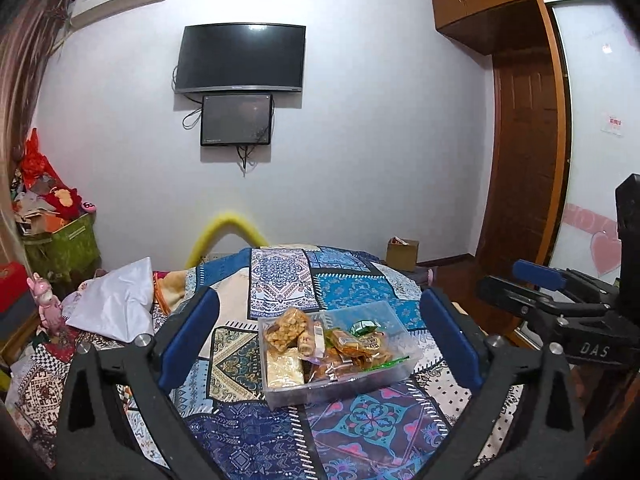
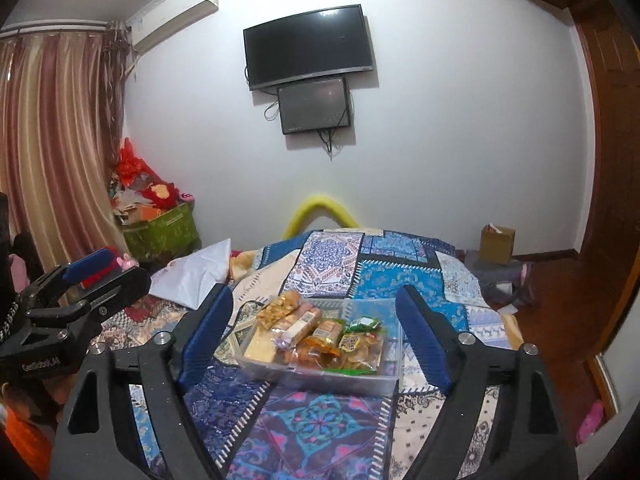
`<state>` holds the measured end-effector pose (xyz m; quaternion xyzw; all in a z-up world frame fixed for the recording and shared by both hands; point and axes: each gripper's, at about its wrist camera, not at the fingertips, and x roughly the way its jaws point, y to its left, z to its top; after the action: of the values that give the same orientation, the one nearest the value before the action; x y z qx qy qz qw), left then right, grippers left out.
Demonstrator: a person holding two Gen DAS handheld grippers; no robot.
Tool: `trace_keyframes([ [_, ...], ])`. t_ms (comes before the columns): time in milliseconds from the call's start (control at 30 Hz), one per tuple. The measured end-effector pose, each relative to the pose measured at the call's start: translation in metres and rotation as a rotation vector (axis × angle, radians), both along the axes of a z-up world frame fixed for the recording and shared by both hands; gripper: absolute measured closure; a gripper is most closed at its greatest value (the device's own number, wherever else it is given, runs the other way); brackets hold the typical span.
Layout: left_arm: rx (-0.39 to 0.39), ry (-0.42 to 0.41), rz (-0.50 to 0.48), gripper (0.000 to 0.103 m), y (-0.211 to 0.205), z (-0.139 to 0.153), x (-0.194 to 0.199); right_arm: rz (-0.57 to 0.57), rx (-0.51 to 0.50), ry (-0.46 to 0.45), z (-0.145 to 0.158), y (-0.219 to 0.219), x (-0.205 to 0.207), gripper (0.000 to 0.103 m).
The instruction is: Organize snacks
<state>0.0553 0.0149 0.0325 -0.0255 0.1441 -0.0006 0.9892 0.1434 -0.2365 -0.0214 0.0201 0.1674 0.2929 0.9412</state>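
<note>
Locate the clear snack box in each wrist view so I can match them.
Left wrist: clear snack box sits lower centre, between the open blue fingers.
Right wrist: the box sits centre, slightly below the middle.
Shared landmark: wall-mounted TV above.

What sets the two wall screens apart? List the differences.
The upper screen is wider and slim-framed; the lower screen is smaller, with a thicker dark border. The upper screen is mounted higher; the lower screen hangs just beneath, cables dangling under it. Both are dark and off.
</note>
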Motion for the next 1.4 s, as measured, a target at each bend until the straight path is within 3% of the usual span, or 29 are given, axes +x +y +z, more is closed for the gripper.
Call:
trace_keyframes([
  [233,-0.016,0.002,-0.01,0.001,-0.002,-0.001,-0.012,-0.027,0.011,-0.029,0.0,-0.008,-0.015,0.002],
  [1400,-0.028,0.017,-0.024,0.001,0.0,-0.005,-0.013,-0.029,-0.003,-0.071,0.003,-0.011,-0.034,0.001],
])
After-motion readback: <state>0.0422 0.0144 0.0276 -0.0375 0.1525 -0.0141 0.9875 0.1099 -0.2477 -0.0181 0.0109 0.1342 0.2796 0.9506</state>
